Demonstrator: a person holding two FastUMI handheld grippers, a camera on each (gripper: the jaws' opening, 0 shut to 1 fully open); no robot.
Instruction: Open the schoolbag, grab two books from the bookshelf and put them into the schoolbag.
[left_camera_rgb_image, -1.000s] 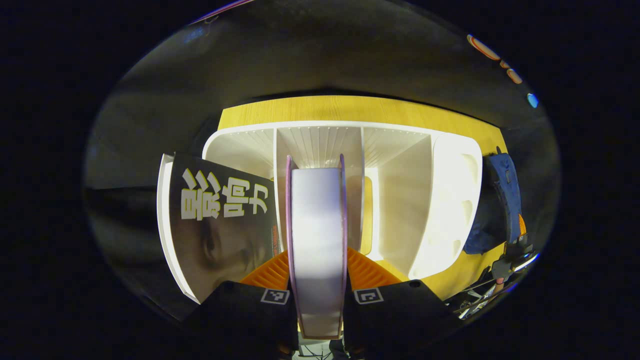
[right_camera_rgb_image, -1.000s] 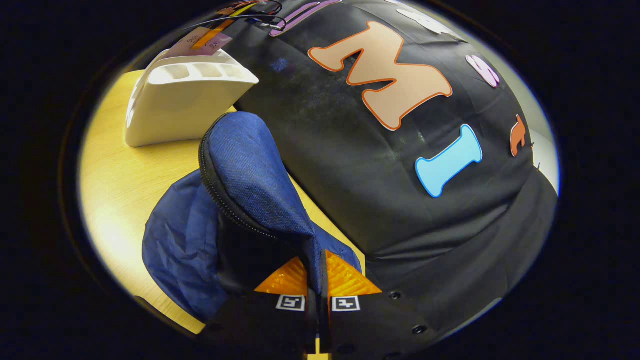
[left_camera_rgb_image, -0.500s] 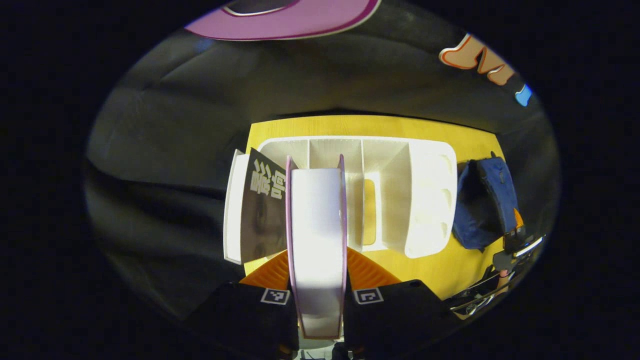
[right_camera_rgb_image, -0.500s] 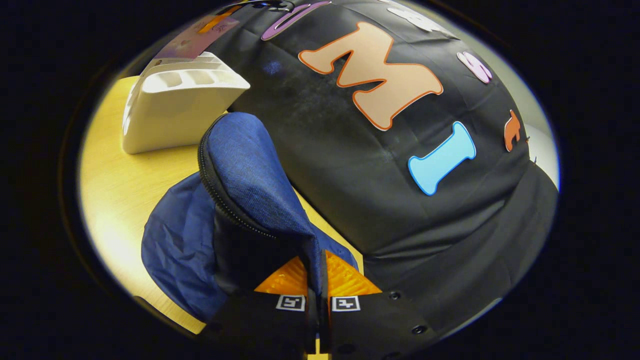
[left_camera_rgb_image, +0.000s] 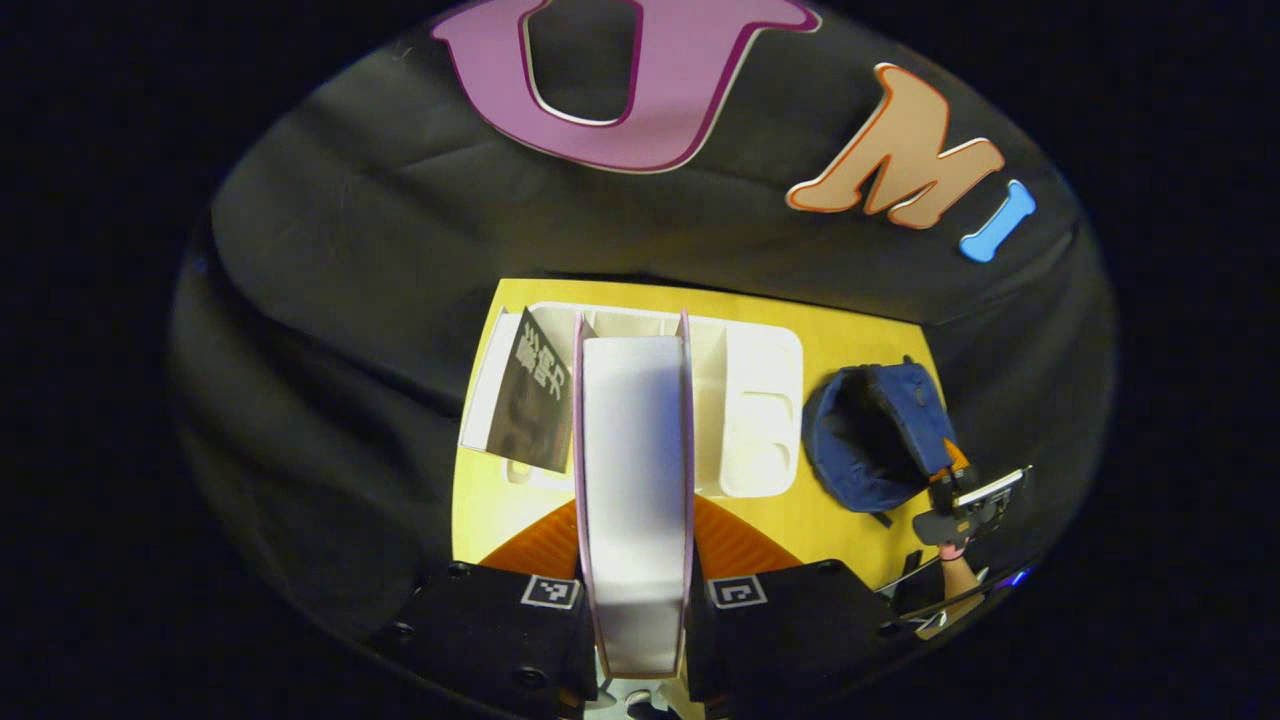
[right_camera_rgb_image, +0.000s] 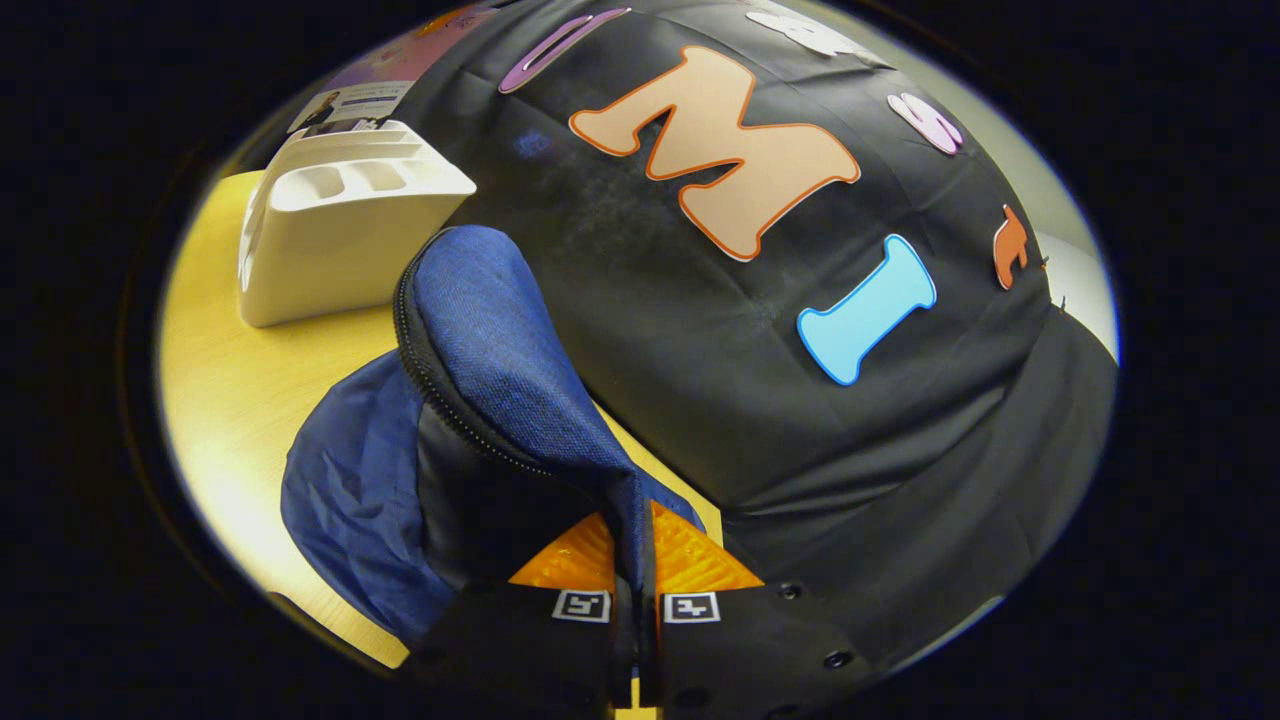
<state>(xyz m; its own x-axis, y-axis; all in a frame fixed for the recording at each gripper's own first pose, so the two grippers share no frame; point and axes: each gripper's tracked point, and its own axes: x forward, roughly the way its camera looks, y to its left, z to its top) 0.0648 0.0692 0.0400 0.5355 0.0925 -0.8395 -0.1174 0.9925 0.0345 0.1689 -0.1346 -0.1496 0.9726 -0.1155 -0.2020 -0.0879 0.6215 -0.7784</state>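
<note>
The left gripper (left_camera_rgb_image: 634, 560) is clamping a pink-edged book (left_camera_rgb_image: 634, 480) and has been lifting it clear of the white bookshelf (left_camera_rgb_image: 762, 410), so the carry to the schoolbag (left_camera_rgb_image: 875, 435) is starting. The right gripper (right_camera_rgb_image: 636, 570) is pinching the schoolbag flap (right_camera_rgb_image: 500, 330), holding the mouth open. A dark-covered book (left_camera_rgb_image: 530, 405) is leaning in the bookshelf; nothing is blocking the way.

Woven cloth schoolbag (right_camera_rgb_image: 480, 330), smooth matt plastic bookshelf (right_camera_rgb_image: 340, 240), wood-grain table (right_camera_rgb_image: 240, 400), glossy-covered paper book (left_camera_rgb_image: 635, 480)
</note>
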